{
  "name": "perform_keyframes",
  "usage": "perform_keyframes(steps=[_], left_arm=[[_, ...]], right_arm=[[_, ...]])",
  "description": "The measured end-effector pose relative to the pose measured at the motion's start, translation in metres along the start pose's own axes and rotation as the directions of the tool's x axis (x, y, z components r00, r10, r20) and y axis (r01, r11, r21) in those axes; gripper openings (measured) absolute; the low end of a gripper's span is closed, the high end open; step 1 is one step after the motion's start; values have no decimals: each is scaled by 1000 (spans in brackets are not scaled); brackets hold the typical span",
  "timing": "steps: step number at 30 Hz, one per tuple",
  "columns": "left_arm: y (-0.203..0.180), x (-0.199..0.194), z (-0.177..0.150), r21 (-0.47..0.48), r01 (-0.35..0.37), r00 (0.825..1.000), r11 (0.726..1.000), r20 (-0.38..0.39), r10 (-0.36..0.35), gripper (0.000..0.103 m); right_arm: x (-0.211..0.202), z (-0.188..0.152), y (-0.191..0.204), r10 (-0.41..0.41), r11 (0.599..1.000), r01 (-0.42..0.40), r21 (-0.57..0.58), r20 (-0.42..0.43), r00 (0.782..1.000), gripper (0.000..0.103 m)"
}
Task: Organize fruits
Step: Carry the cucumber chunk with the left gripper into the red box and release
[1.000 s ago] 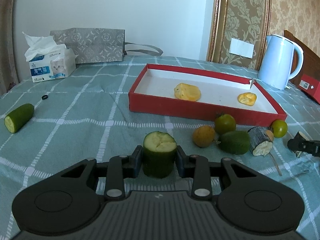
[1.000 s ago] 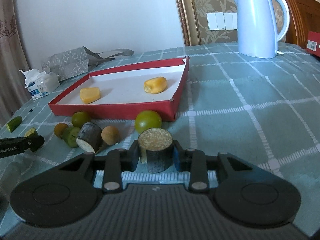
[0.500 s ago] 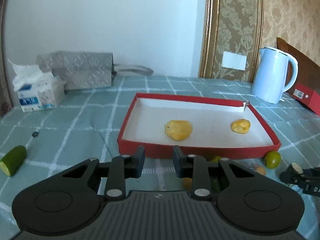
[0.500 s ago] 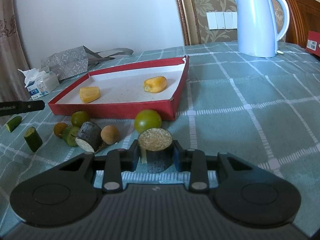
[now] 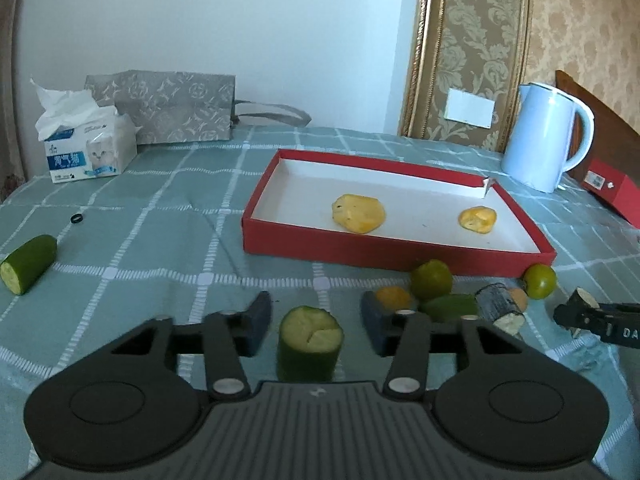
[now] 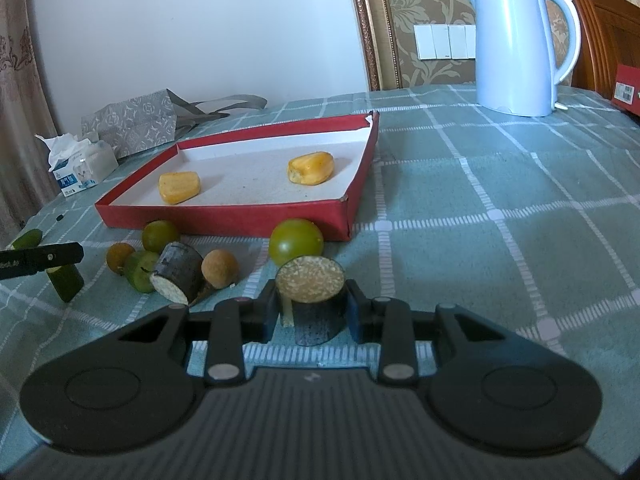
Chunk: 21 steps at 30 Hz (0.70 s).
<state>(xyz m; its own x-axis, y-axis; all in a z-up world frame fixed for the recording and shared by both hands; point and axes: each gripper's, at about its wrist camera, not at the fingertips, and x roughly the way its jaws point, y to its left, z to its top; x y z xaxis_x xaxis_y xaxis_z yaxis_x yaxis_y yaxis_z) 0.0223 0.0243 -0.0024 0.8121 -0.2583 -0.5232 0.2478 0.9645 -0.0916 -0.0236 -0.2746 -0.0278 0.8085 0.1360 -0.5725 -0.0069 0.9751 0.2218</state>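
Observation:
My left gripper (image 5: 312,322) is open, its fingers either side of a cut cucumber piece (image 5: 310,342) that stands upright on the tablecloth, with gaps on both sides. My right gripper (image 6: 312,308) is shut on a dark sugarcane piece (image 6: 314,300) with a pale cut top. A red tray (image 5: 304,240) holds two yellow fruit pieces (image 5: 359,213). In front of it lie green fruits (image 6: 296,241), brown round fruits (image 6: 219,269), another sugarcane piece (image 6: 178,272) and a green piece (image 6: 139,270).
A second cucumber piece (image 5: 28,258) lies at the far left. A tissue box (image 5: 86,148), a grey bag (image 5: 168,106), a white kettle (image 6: 520,44) and a red box (image 5: 612,192) stand around the table's back and right.
The left gripper let go of the cucumber piece, rose away from it, then came back down around it with its fingers open. The right gripper stayed still, holding the sugarcane.

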Motion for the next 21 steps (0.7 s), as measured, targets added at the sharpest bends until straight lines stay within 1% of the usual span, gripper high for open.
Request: perform_keyframes(steps=[3,6,7,9,11,17,21], left_arm=[[-4,-2,-3,18,-38,999,999,14,38,55],[-5,4,-6,34,-47,999,998,-16,47,55],[-5,7,-8,34,-50,998,998,-26,51,52],[-5,13,-12,37,-44,998,998,-52,46,39],[-5,15,-15,41,-64,996,997,-55,66,33],[-6,13,-13,39,-73,996,997,-40,74,32],[-11,15,4,59,-81,997,995,-5,82,32]], right_arm=[[0,0,0,0,1000,0,0,0,1000,32],[0,0,1,0,1000,0,0,0,1000,32],[0,0,0,-1,1000,1,-1,0,1000,32],[0,0,1,0,1000,0,-1,0,1000,32],[0,0,0,0,1000,0,-1,0,1000,32],[0,0,1,2,1000,-2,-4,-1,1000,34],[1,-1,3,-1,1000,1,-9,-2,1000,34]])
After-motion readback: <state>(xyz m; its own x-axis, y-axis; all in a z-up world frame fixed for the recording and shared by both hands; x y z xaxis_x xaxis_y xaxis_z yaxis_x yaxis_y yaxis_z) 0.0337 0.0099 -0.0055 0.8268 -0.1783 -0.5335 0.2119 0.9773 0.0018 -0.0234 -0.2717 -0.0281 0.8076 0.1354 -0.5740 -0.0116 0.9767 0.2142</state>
